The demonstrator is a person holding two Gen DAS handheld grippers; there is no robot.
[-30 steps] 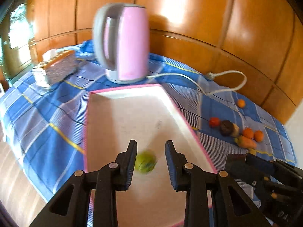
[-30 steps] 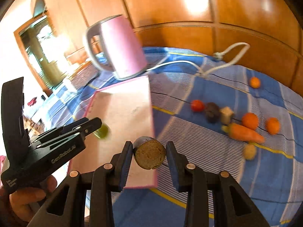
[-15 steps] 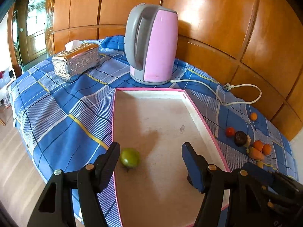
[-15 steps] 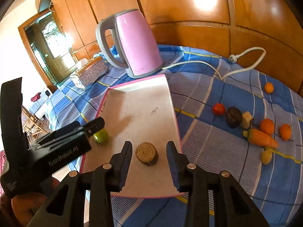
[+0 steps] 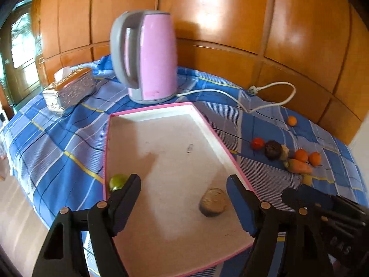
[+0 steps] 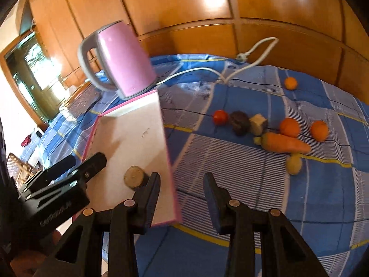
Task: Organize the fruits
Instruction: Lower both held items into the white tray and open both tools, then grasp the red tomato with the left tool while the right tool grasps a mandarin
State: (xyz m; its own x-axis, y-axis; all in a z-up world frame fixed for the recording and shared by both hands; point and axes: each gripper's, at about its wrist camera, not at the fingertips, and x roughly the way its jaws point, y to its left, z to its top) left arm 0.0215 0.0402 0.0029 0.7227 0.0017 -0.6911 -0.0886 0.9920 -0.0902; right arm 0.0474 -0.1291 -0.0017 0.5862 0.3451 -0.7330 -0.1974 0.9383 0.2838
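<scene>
I'm at home, by the look of it — glossy wooden wall panels [image 5: 230, 18] behind my table, a blue checked cloth [image 5: 57, 143] over it, a pink electric kettle [image 5: 147, 60] with its cord [image 5: 265, 97] lying loose, an ornate tissue box [image 5: 69, 90] — a glazed wooden door [image 6: 30, 69] off to the side

Left gripper [image 5: 183, 190]: matte black plastic, two tapering fingers [image 5: 129, 192] with flat inner pads, triangular cut-outs in the arms below, and round brass-coloured rivets at the pivots. Right gripper [image 6: 182, 190]: same black build, same rivets and triangular openings. Seen from the side in the right wrist view, the left unit's body carries pale embossed lettering, too blurred to read, and small silver screws.
</scene>
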